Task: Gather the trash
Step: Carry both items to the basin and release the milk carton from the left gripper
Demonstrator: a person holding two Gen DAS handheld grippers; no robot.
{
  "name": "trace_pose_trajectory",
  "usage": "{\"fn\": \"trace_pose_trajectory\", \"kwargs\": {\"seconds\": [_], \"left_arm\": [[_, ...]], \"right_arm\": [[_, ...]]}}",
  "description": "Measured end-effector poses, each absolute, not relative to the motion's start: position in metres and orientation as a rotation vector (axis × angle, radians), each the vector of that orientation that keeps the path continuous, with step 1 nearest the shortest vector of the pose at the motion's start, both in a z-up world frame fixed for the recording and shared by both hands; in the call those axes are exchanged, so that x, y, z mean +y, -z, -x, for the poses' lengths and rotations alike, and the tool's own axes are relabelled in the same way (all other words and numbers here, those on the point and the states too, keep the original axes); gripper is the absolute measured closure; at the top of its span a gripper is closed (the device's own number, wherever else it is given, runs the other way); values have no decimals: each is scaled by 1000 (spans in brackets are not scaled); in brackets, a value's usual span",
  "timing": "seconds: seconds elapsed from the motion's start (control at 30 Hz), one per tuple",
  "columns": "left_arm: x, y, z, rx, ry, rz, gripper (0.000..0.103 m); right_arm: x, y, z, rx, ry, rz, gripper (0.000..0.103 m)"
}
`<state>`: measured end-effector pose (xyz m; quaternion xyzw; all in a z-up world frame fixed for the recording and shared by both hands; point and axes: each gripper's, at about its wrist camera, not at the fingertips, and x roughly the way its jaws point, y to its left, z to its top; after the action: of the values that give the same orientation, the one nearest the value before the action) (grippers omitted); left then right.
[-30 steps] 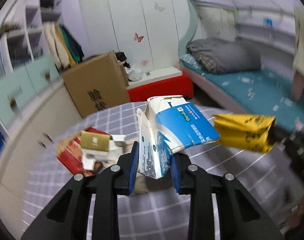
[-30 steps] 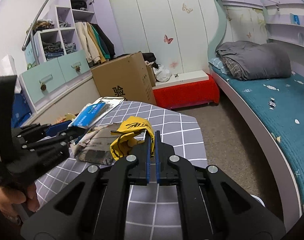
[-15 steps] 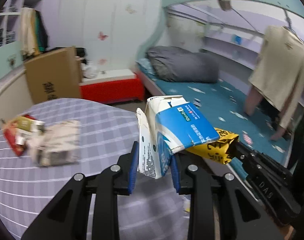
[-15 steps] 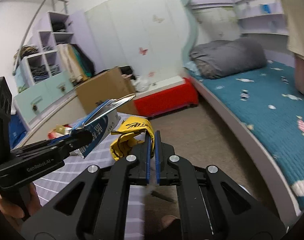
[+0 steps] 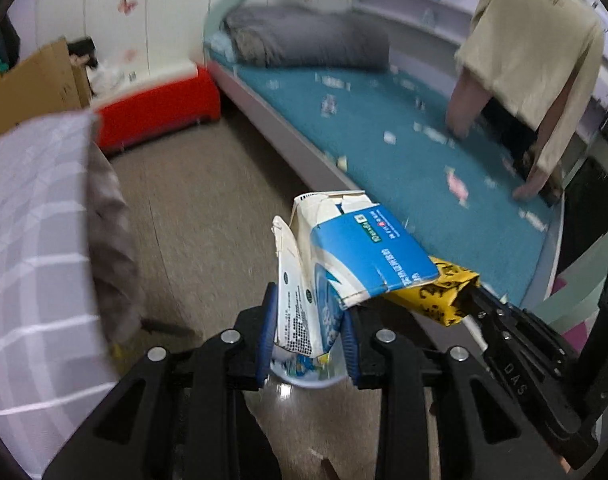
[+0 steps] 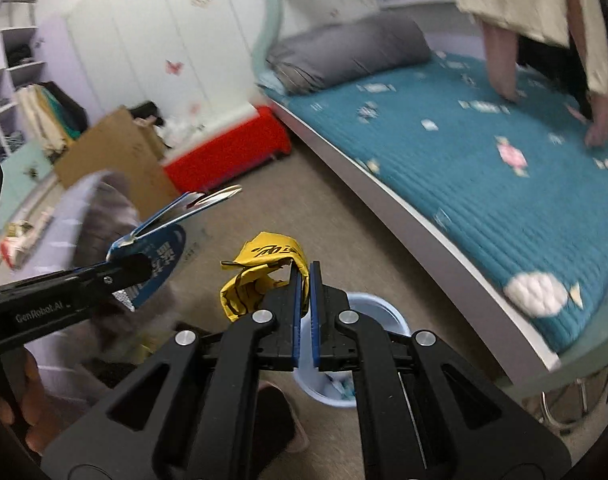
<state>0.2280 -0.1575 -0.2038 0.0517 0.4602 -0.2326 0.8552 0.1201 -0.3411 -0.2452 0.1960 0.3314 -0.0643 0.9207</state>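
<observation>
The flattened carton [image 5: 344, 264] is clamped in the left hand-held gripper [image 5: 308, 344] and the yellow wrapper [image 6: 259, 276] is pinched in the right hand-held gripper [image 6: 302, 312], both positioned above the bin [image 6: 388, 316] on the floor so that release drops them in.

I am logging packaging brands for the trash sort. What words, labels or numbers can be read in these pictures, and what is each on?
"GenRobot.AI": left gripper, on its arm.
"DAS": right gripper, on its arm.
Blue and white carton: printed text and a small code, too small to read.
Yellow wrapper: black brush script, not legible.
Cardboard box: no readable print.
</observation>
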Motion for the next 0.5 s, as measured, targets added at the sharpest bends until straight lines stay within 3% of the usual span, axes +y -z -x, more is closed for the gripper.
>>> {"fn": "trace_pose_trajectory", "kwargs": {"seconds": [0.3,0.5], "left_arm": [[-197,305,-262,1214,505,-151,74],[-216,337,-281,1285,525,-191,69]], "right_arm": [[-374,308,-126,787,214,-459,99],[-381,324,-136,813,237,-478,99]]}}
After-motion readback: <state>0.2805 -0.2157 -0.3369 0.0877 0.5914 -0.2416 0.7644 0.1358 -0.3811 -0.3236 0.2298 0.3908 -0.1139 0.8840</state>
